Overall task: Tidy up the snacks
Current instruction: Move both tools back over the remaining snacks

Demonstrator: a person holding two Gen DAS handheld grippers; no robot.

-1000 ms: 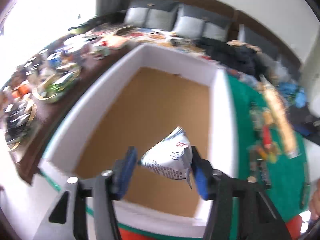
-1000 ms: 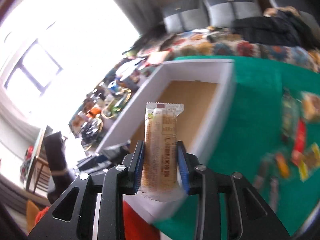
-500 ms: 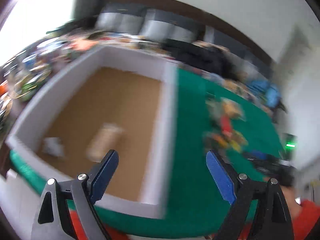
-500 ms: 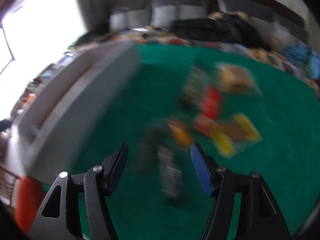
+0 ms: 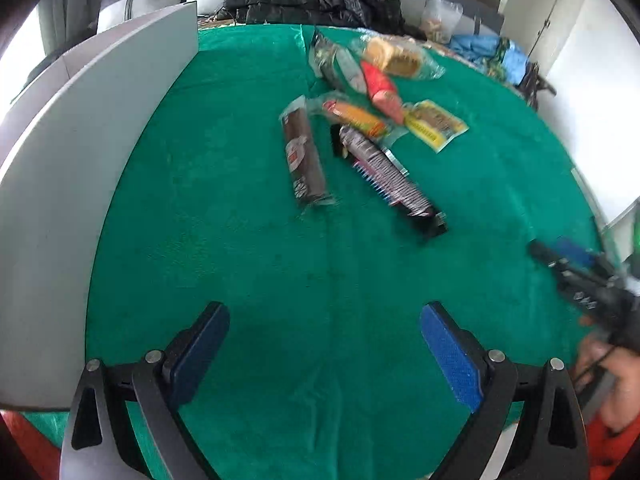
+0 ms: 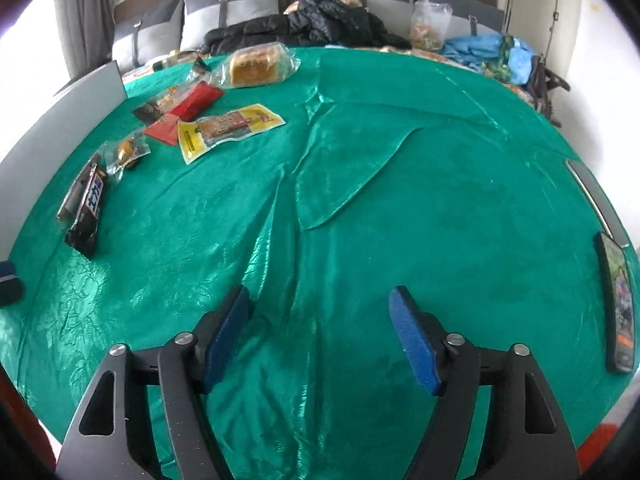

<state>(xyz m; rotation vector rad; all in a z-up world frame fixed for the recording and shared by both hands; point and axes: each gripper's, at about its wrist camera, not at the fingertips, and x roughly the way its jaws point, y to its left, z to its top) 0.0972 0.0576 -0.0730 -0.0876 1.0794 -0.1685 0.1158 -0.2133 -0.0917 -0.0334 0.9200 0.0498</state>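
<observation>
- Left gripper (image 5: 324, 344): jaws spread wide, empty, above green cloth (image 5: 240, 240) on the desk.
- Right gripper (image 6: 320, 334): jaws likewise wide apart, holding nothing.
- Snack pile at 12 o'clock from the left jaws; brown bar (image 5: 304, 156) nearest, long axis running roughly 12-to-6, a little tilted.
- Same pile far off at 10 o'clock for the right jaws; dark bar (image 6: 86, 208) closest there.
- Left hand judged nearer; white box wall (image 5: 80, 140) at its 9 o'clock.
</observation>
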